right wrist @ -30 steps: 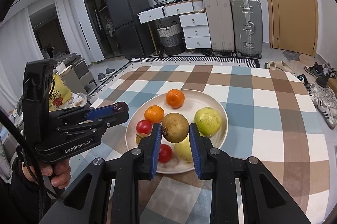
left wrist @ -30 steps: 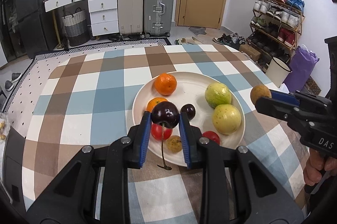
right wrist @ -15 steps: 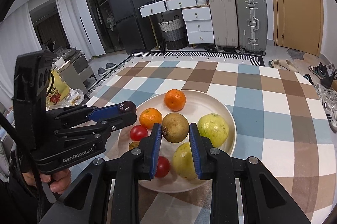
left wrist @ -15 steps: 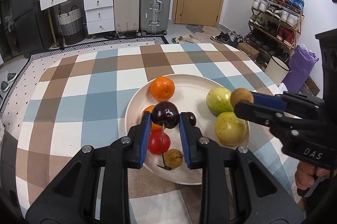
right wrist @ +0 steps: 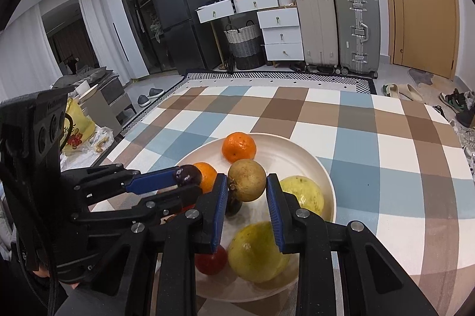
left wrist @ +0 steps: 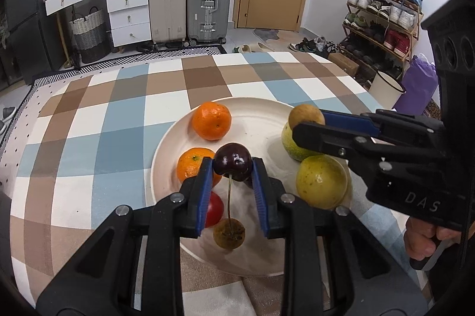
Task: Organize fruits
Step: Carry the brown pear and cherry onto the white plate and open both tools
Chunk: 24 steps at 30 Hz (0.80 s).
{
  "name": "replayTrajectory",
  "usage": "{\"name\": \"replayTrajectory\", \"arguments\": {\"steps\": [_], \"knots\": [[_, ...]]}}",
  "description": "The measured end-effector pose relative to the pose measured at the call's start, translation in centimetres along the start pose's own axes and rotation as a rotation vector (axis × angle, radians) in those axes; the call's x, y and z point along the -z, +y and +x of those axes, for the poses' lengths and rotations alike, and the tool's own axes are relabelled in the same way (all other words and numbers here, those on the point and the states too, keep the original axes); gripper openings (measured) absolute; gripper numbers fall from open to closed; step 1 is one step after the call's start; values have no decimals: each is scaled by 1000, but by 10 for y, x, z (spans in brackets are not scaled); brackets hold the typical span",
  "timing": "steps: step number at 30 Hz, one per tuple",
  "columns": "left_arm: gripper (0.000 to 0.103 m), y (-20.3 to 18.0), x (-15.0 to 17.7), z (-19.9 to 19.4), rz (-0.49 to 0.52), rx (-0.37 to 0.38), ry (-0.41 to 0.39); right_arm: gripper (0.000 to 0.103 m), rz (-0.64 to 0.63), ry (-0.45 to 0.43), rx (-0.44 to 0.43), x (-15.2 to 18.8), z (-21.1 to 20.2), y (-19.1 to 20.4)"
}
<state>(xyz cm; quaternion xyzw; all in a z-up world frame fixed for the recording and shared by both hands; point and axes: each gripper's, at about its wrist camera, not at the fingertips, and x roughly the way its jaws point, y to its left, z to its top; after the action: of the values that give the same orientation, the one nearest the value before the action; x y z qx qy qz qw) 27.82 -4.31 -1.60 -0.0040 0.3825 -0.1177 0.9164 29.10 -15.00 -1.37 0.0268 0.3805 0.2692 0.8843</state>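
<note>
My left gripper (left wrist: 233, 167) is shut on a dark cherry (left wrist: 233, 161) whose stem hangs down, held over the near part of a white plate (left wrist: 255, 114). My right gripper (right wrist: 247, 182) is shut on a round brown fruit (right wrist: 247, 180) above the plate (right wrist: 322, 167). On the plate lie two oranges (left wrist: 211, 120), two yellow-green fruits (left wrist: 321, 181), a red tomato (left wrist: 214, 209), another red one (right wrist: 211, 259), a small brown fruit (left wrist: 229, 233) and a second dark cherry (right wrist: 233, 204). In each view the other gripper reaches in from the side.
The plate sits on a table with a blue, brown and white checked cloth (left wrist: 104, 138). Beyond its far edge stand suitcases (left wrist: 190, 1), white drawers (left wrist: 127, 16) and a door. A shoe rack (left wrist: 383, 16) is at the right, a person's hand (left wrist: 421, 239) holds the right gripper's handle.
Both grippers have come forward and down over the plate with their fruits still held, and have drawn closer together. The plate now looks larger in both views.
</note>
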Motion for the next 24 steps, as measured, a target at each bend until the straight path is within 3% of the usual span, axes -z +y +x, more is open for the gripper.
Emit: {"name": "replayTrajectory", "arguments": {"steps": [19,24], "knots": [[24,2,7,14,-2,24,45,28,-45,17,20,1,13,6],[25,0,9,1,10,27,28,42,-62,-5,31,5,-2,10]]}}
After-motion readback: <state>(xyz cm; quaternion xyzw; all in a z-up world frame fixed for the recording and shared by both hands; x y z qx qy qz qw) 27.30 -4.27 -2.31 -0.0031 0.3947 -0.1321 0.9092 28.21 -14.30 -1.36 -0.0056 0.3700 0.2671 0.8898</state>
